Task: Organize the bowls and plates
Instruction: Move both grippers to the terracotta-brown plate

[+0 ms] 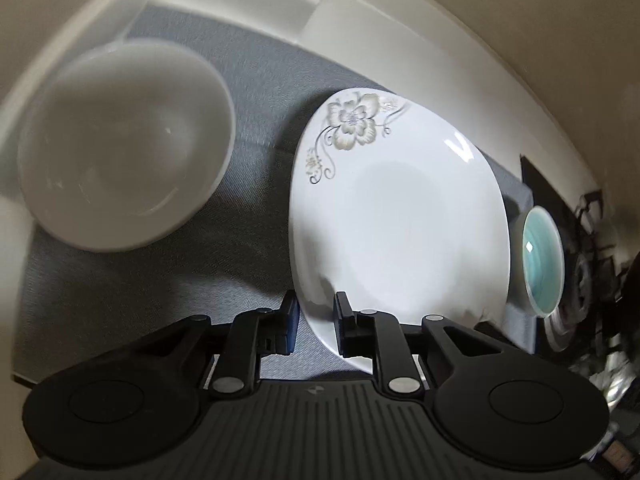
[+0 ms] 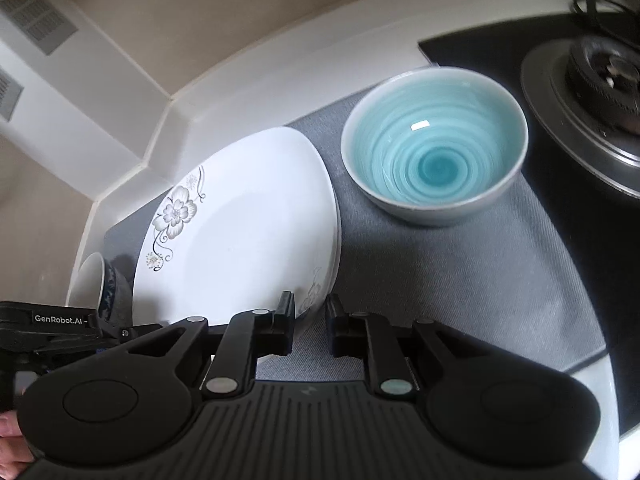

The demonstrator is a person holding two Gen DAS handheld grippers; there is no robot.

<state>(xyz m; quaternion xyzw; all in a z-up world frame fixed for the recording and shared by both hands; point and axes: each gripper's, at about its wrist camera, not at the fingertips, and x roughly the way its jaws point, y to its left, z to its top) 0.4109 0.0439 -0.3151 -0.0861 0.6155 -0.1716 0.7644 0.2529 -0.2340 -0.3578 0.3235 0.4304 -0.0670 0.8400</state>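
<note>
A white square plate with a grey flower print point(image 1: 396, 216) lies on the grey mat point(image 1: 256, 92); it also shows in the right wrist view point(image 2: 244, 224). My left gripper point(image 1: 316, 320) has its two fingers on either side of the plate's near rim. My right gripper point(image 2: 310, 320) has its fingers astride the plate's other edge, with a second plate rim point(image 2: 334, 240) just beneath. A white bowl point(image 1: 124, 144) sits left of the plate. A turquoise bowl point(image 2: 434, 146) sits right of it and also shows in the left wrist view point(image 1: 540, 256).
A gas burner point(image 2: 596, 80) on a black hob lies right of the mat. The white counter backsplash point(image 2: 224, 80) runs behind. A blue-patterned bowl point(image 2: 100, 284) shows at the plate's far left, next to the other gripper's body point(image 2: 60, 320).
</note>
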